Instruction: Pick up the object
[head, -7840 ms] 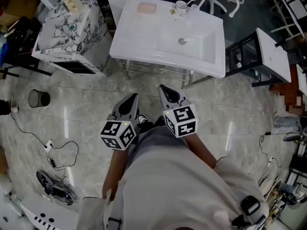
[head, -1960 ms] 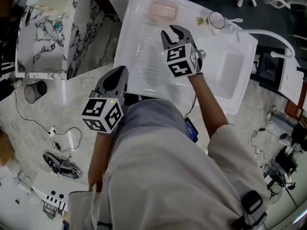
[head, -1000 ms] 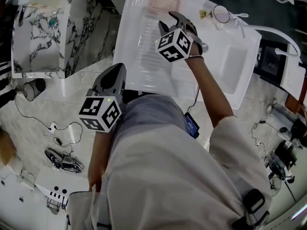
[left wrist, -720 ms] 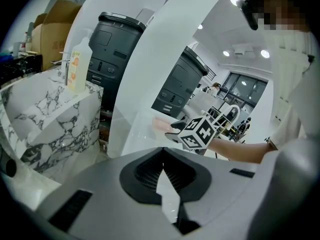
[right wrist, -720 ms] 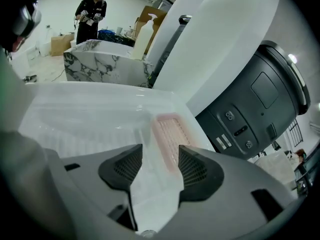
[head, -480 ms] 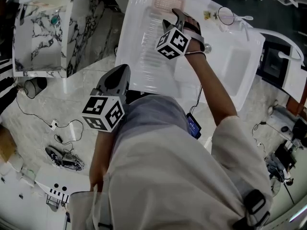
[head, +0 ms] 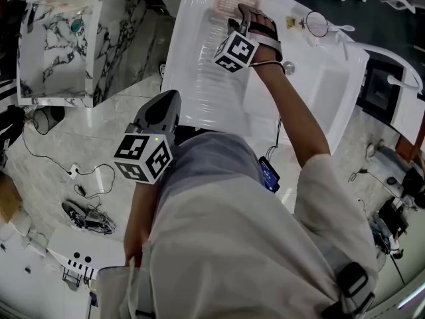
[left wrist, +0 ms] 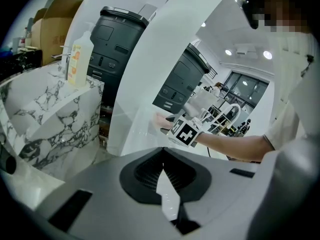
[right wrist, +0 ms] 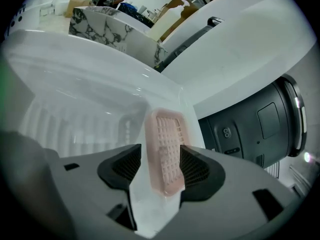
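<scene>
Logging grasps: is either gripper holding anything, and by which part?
Nothing yet. The right gripper, jaws just opening, straddles the pink tray across its width without pressing; left gripper shut, empty.

Grey moulded shells form both claws, the left claw [head: 170,97] and the right claw [head: 242,10], with black ribbed pads [right wrist: 199,168] inside. Each bears a white cube [head: 143,159] printed with black square markers. The person wears a loose, pale grey short-sleeved shirt [head: 226,244], and a thin dark cable [head: 279,131] runs beside the right arm.

White ribbed sink top [head: 199,78], pink gridded tray [right wrist: 165,149] flat on its rim.
</scene>
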A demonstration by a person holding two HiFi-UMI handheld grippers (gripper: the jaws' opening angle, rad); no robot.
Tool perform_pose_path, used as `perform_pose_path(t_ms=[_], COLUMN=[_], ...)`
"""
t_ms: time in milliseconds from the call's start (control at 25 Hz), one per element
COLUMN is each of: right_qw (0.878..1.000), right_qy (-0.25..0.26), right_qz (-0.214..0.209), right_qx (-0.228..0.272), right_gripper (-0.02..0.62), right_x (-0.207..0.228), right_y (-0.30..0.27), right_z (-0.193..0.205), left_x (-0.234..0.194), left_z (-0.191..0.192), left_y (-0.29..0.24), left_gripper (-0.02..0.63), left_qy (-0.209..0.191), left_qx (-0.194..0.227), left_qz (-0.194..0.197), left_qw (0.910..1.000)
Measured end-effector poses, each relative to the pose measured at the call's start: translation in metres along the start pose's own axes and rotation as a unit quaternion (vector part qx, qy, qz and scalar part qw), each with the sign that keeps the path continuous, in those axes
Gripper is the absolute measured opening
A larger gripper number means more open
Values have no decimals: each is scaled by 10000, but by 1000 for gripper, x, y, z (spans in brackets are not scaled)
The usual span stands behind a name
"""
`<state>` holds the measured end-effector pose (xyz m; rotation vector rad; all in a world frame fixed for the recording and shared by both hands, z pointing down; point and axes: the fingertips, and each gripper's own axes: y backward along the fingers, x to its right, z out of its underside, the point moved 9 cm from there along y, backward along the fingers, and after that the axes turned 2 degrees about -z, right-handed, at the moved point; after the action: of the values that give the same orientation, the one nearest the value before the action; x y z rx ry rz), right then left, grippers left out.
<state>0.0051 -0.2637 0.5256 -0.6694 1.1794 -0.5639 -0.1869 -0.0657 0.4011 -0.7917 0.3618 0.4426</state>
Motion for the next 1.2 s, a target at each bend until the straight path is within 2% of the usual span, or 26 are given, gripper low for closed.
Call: perform_pose_path(t_ms=[480, 720, 880, 1200], right_qw=[9990, 9980, 9969, 9969], right_qy=[332, 480, 640, 631], right_qz=[223, 342, 428, 455], right_qx=[-212, -229, -184, -140], right_gripper=[227, 197, 147, 135], right_x=[-9, -10, -13, -16], right_y=[-16, -14, -8, 0], right_z=[2, 3, 2, 1], left_x=[-5, -5, -4, -1], left_z=[2, 3, 4, 6], left_y=[2, 3, 4, 6], left_gripper=[2, 2, 2, 0], left_qy=[51, 47, 46, -2], left_qx=[32, 22, 28, 44], left_qz=[-16, 9, 30, 64], left_qw=[10000, 10000, 10000, 10000])
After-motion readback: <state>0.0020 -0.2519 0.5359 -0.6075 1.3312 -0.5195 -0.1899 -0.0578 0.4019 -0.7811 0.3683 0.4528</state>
